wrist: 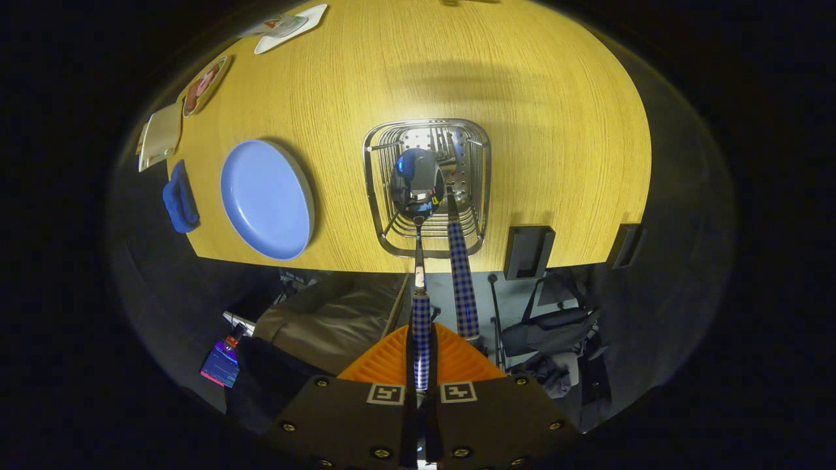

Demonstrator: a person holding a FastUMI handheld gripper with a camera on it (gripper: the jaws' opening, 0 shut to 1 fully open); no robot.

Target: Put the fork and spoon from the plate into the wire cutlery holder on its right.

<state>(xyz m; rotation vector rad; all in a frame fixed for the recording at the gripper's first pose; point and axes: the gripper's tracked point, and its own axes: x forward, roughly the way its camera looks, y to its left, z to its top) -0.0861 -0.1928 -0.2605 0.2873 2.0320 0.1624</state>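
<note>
I look straight down at the wire cutlery holder [373, 196] on the wooden table [555, 130]. My gripper [421, 349] is shut on the checked handle of the spoon [418, 189], which hangs bowl-down. The bowl is at the holder's mouth, over its left half. The fork [462, 281] stands in the holder just right of the spoon, and its checked handle rises towards me past my fingers, free of them. To the left of the holder, the blue plate [264, 199] lies empty.
A folded blue cloth [179, 202] lies left of the plate, with coasters and cards [160, 134] beyond it along the table's left side. Two black clamps [529, 251] grip the near table edge. Below the edge are a chair [548, 329] and a lit screen [222, 365].
</note>
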